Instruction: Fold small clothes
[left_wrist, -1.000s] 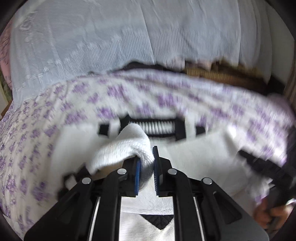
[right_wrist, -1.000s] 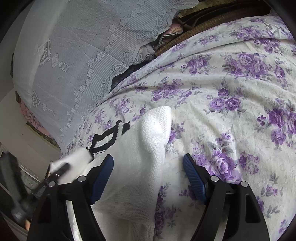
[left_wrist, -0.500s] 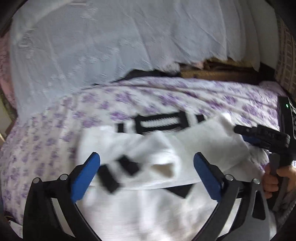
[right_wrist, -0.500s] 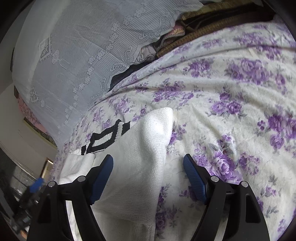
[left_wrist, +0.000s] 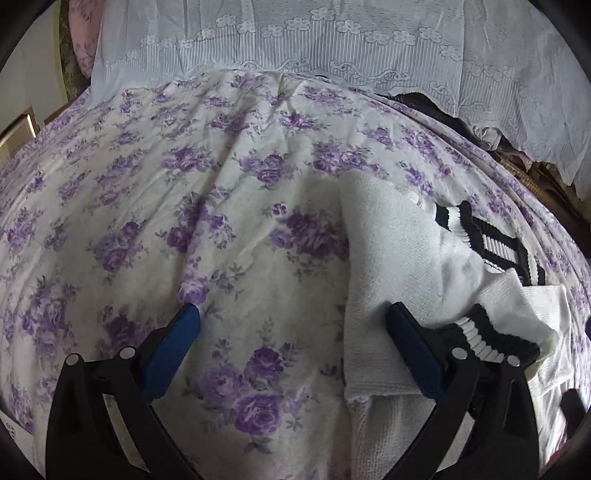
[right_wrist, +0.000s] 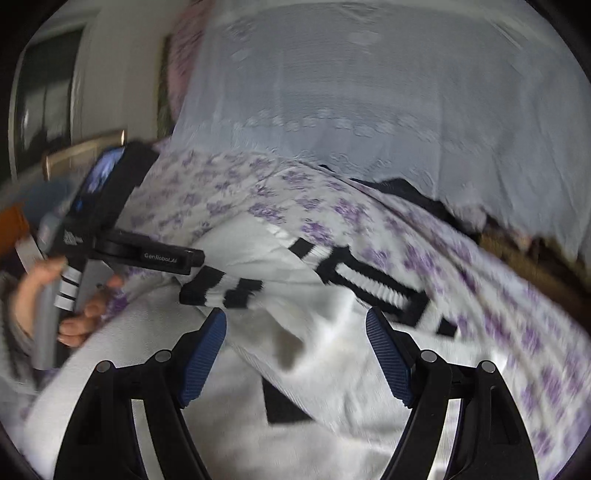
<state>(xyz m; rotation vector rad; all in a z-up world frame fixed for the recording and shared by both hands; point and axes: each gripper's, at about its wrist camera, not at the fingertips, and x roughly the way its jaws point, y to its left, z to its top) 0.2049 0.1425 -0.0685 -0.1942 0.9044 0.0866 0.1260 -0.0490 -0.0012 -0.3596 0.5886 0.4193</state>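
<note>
A small white knit garment (left_wrist: 391, 258) with black and white striped trim (left_wrist: 491, 243) lies on the purple-flowered bedsheet (left_wrist: 184, 221). Its sleeves are folded in over the body. My left gripper (left_wrist: 291, 317) is open and empty, over the sheet at the garment's left edge. My right gripper (right_wrist: 295, 325) is open and empty, just above the folded garment (right_wrist: 332, 369), near a striped cuff (right_wrist: 221, 288). The right wrist view is blurred. The left gripper's body and the hand holding it (right_wrist: 74, 288) show at its left.
A white lace cover (left_wrist: 332, 55) hangs over things at the back of the bed. Dark and brown items (left_wrist: 535, 177) sit under its right end. A wall and a framed edge (right_wrist: 74, 147) are at far left.
My left gripper let go of the white sleeve, opened, and swung left off the garment. My right gripper turned left, from the garment's right edge to over its middle.
</note>
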